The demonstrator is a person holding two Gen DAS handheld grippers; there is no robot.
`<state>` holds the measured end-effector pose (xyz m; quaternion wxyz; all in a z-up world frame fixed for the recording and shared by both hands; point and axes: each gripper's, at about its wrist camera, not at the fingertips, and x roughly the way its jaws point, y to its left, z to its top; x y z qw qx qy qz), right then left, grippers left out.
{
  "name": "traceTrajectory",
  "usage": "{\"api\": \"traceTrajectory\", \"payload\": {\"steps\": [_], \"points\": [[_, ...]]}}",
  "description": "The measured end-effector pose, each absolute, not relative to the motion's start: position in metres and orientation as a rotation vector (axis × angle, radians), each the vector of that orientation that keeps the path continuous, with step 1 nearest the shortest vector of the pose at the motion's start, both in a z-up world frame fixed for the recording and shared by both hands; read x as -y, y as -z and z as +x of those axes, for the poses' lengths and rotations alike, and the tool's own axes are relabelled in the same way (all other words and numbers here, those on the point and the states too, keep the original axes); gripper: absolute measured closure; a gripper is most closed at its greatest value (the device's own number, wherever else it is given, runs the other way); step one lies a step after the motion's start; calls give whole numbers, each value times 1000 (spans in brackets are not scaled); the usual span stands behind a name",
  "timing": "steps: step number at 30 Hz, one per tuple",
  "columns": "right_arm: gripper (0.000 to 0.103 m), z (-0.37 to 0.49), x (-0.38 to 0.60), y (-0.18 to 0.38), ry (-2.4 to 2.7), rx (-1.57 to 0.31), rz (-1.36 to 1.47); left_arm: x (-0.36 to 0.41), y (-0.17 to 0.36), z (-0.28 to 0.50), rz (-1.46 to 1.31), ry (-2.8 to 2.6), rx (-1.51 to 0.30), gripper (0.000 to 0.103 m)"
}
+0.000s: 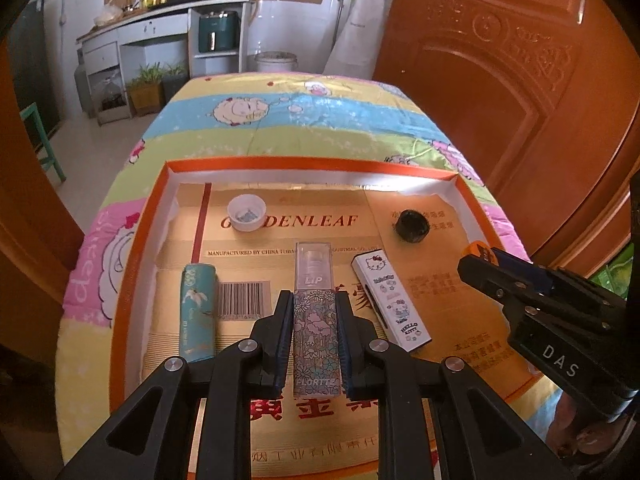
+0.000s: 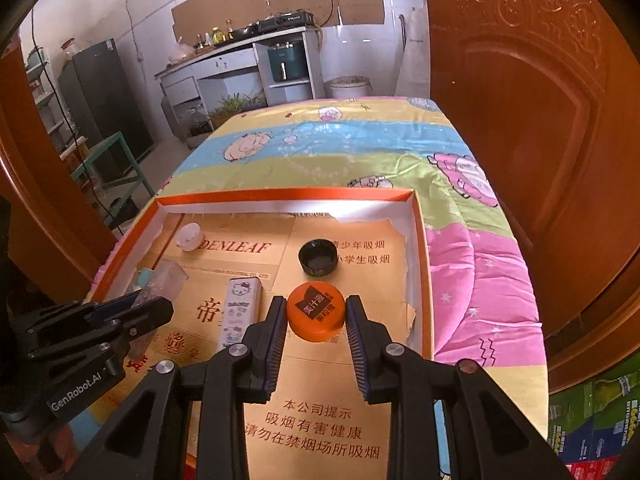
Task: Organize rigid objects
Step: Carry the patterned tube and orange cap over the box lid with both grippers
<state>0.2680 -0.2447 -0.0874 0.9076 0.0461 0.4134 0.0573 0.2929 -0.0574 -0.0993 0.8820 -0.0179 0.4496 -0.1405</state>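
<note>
The left gripper [image 1: 314, 312] has its fingers clamped on a floral lip-gloss tube [image 1: 316, 320] printed "FLORTTE", its clear cap marked "LIP" reaching past the fingertips. The right gripper [image 2: 316, 316] has its fingers clamped on an orange bottle cap [image 2: 316, 312] bearing Chinese characters on a dark patch. Both hang over an orange-rimmed tray [image 1: 132, 264] lined with gold card reading "GOLDENLEAF" and "MANUFACTURED BY CHINA". Just beside the left fingers lie a teal tube [image 1: 198, 312] on their left and a white "HELLO KITTY" case [image 1: 392, 300] on their right. Beyond the left fingertips sits a white cap [image 1: 247, 213]; beyond the right fingertips, a black cap [image 2: 318, 258]. The grippers' housings read "DAS" and "GenRobot.AI".
</note>
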Motion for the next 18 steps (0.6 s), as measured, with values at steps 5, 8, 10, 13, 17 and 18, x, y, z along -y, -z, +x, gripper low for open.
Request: {"api": "traceTrajectory", "payload": {"steps": [5, 8, 10, 13, 17, 18], "points": [[73, 273, 245, 97, -104, -877, 89, 60, 106, 297, -36, 292, -948, 82], [73, 274, 243, 101, -103, -887, 84, 60, 108, 298, -35, 291, -951, 82], [73, 276, 242, 103, -102, -893, 79, 60, 110, 299, -36, 291, -956, 82], [73, 278, 241, 106, -97, -901, 72, 59, 113, 300, -35, 291, -963, 82], [73, 280, 241, 109, -87, -915, 62, 60, 117, 302, -37, 292, -973, 82], [73, 280, 240, 110, -84, -919, 59, 60, 118, 303, -38, 293, -976, 82]]}}
